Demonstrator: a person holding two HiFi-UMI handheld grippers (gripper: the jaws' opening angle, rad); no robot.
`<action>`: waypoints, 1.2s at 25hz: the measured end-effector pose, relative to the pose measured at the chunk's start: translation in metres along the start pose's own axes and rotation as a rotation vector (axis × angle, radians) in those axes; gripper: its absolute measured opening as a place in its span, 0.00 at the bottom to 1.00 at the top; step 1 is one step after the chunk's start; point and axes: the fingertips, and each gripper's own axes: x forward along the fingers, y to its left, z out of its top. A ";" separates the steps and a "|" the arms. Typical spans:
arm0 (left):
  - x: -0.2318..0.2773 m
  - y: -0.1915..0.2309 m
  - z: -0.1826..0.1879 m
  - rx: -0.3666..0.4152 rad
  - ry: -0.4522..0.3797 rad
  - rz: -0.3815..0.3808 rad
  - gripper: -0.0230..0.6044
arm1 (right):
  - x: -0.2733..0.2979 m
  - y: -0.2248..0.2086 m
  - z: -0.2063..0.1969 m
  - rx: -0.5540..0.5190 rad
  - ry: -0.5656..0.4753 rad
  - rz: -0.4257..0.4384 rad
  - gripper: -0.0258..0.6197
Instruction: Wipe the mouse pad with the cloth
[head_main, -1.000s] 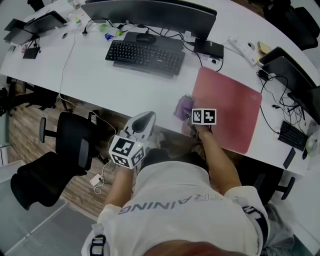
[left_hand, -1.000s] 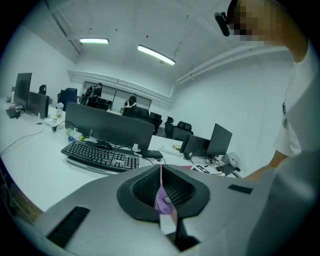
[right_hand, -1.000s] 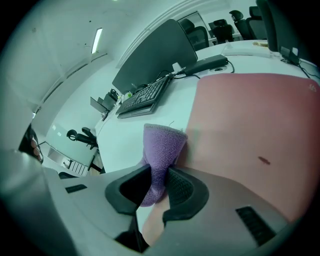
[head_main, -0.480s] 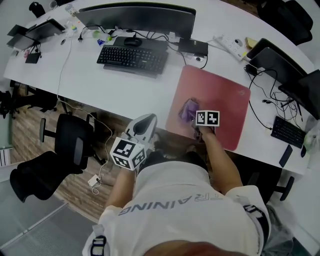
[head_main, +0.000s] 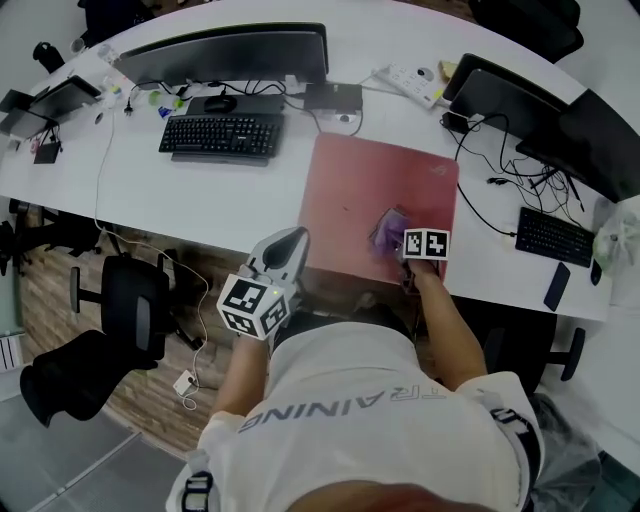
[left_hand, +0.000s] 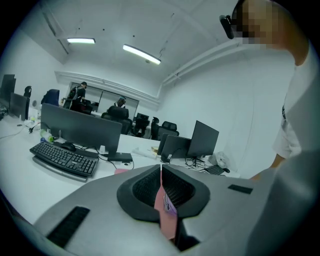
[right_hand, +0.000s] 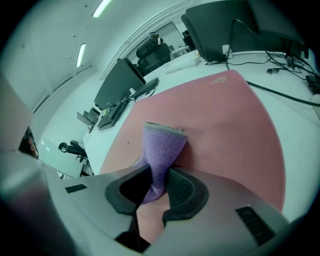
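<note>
Has swept the cloth (head_main: 388, 228), pinched tight in the right gripper (right_hand: 159, 187), from the left edge of the mouse pad (head_main: 370, 170) to right of its middle by the near edge, so likely mid-wipe; holds the left gripper (left_hand: 161, 187) closed, empty, off the tabletop (head_main: 200, 195).

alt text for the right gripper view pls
The right claw is shut on a purple cloth, whose free end rests on a red mouse pad. The pad lies on a white desk, with black cables at its right edge and dark monitors beyond.
</note>
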 end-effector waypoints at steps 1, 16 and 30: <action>0.006 -0.007 0.000 0.002 -0.001 -0.011 0.10 | -0.006 -0.008 -0.001 0.006 -0.005 -0.006 0.19; 0.077 -0.105 -0.012 0.026 -0.002 -0.179 0.10 | -0.101 -0.139 -0.022 0.116 -0.097 -0.151 0.19; 0.077 -0.121 -0.012 0.052 0.022 -0.219 0.10 | -0.156 -0.181 -0.019 0.273 -0.249 -0.175 0.19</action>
